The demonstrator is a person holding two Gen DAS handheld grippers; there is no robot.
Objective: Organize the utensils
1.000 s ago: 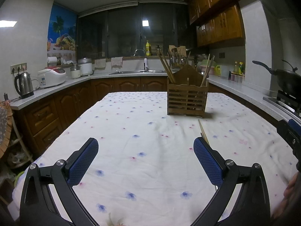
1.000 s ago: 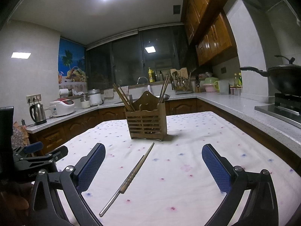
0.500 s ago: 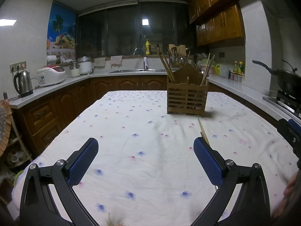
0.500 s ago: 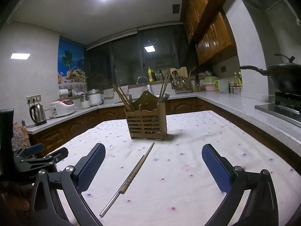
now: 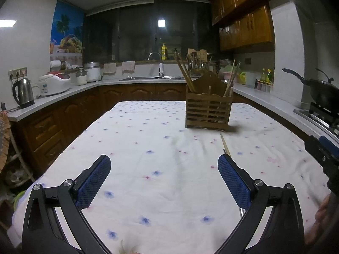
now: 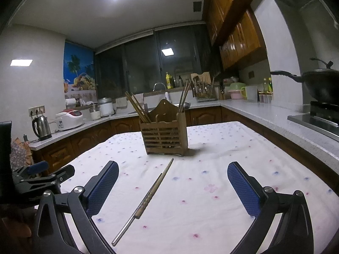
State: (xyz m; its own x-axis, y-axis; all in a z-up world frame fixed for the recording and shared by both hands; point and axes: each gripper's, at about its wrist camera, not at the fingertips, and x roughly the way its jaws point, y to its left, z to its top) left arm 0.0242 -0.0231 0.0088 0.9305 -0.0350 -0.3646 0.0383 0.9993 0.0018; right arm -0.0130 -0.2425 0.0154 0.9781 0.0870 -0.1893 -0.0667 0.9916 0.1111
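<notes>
Both grippers, left [image 5: 164,169] and right [image 6: 172,175], gape wide and empty. Chopsticks [image 6: 146,199], apparently a pair, lie between the right fingers; the holder [image 6: 164,136] stands ahead.

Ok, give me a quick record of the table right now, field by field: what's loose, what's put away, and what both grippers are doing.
surface: table with flowered cloth
holder: slatted wooden utensil holder, upright at the far middle of the table
stored: chopsticks standing in the holder's left and right compartments
loose: a pair of chopsticks lying flat in front of the holder, tips pointing toward it, metal ends nearest
left hand-held gripper: open, empty, above the cloth
right hand-held gripper: open, empty, loose chopsticks lie between its fingers' line of sight
remaining: loose pair not yet picked up
</notes>
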